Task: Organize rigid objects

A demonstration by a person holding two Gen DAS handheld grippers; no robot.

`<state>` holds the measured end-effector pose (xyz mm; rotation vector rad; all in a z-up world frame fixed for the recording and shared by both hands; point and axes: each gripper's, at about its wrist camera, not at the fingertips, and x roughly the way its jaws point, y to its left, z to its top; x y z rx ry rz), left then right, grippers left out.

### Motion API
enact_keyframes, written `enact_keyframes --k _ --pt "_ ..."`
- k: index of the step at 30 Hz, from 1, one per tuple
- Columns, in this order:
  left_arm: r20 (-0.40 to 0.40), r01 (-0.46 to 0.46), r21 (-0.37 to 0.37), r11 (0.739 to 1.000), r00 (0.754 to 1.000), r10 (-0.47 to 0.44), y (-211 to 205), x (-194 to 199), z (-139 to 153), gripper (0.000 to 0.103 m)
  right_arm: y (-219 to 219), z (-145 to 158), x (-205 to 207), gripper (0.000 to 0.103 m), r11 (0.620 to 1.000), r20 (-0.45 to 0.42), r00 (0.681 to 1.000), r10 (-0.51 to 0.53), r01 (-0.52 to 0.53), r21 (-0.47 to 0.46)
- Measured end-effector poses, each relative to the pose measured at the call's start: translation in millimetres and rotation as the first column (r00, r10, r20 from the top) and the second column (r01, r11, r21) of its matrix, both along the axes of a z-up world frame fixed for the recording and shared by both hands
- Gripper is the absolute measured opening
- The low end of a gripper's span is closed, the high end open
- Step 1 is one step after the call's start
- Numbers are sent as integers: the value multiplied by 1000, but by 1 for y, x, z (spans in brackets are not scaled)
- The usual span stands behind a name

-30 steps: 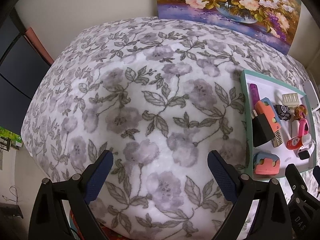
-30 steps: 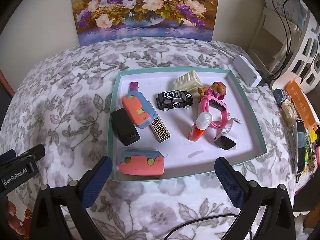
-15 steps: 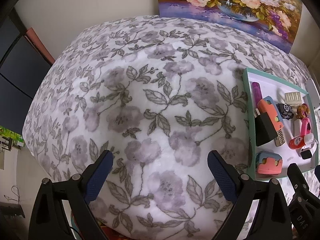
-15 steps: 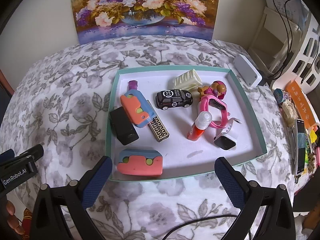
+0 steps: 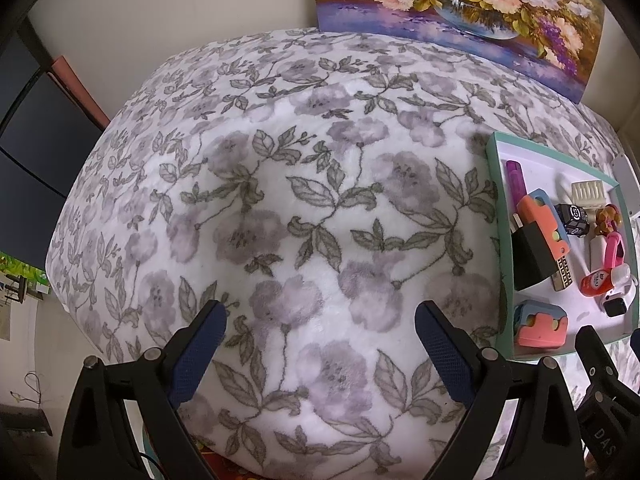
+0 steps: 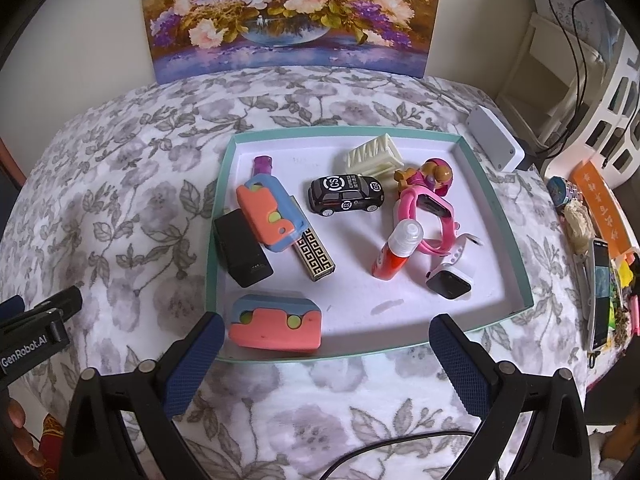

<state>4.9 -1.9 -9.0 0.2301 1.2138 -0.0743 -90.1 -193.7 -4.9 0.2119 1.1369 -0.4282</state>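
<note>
Hidden: the black block (image 6: 241,248) is partly under the orange-blue toy (image 6: 269,216), and the patterned bar (image 6: 316,256) runs out from beneath that toy too. The purple stick (image 6: 263,165) shows only its far end. The figure (image 6: 432,174) is half covered by the pink watch (image 6: 428,216).
Cut off: in the left wrist view the tray (image 5: 493,184) runs off the right side; only a black tip of the right gripper shows there.
Hard to tell: the clutter on the right of the table, beyond the white box (image 6: 496,142).
Tray: on the floral cloth (image 6: 120,208), just ahead of the right gripper (image 6: 326,346).
Axes: the car (image 6: 346,194) lies crosswise, its long axis left-right. The glue bottle (image 6: 396,254) tilts, cap to the far right. The bar points near-right. The second orange-blue toy (image 6: 276,322) lies crosswise by the near rim.
Right gripper: fingers spread wide, holding nothing.
Left gripper (image 5: 320,344): fingers spread wide over bare cloth, left of the tray, empty.
</note>
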Motion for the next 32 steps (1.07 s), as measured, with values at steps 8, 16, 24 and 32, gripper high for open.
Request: enact_keyframes --k 8,16,24,32 --pt "0 -2 -1 1000 1000 2 0 0 -1 96 0 -1 1 103 1000 -5 1000 2 -2 -1" --pt "0 -3 -1 1000 1000 3 0 1 -2 96 1 -3 2 103 1000 -9 1000 6 -6 -3" --pt "-4 0 1 1000 1000 0 -1 2 -4 96 2 -3 3 103 1000 -12 1000 8 -8 -4" --pt "7 9 -32 999 1000 -9 2 3 -5 96 0 -10 7 103 1000 -23 1000 14 -14 -1"
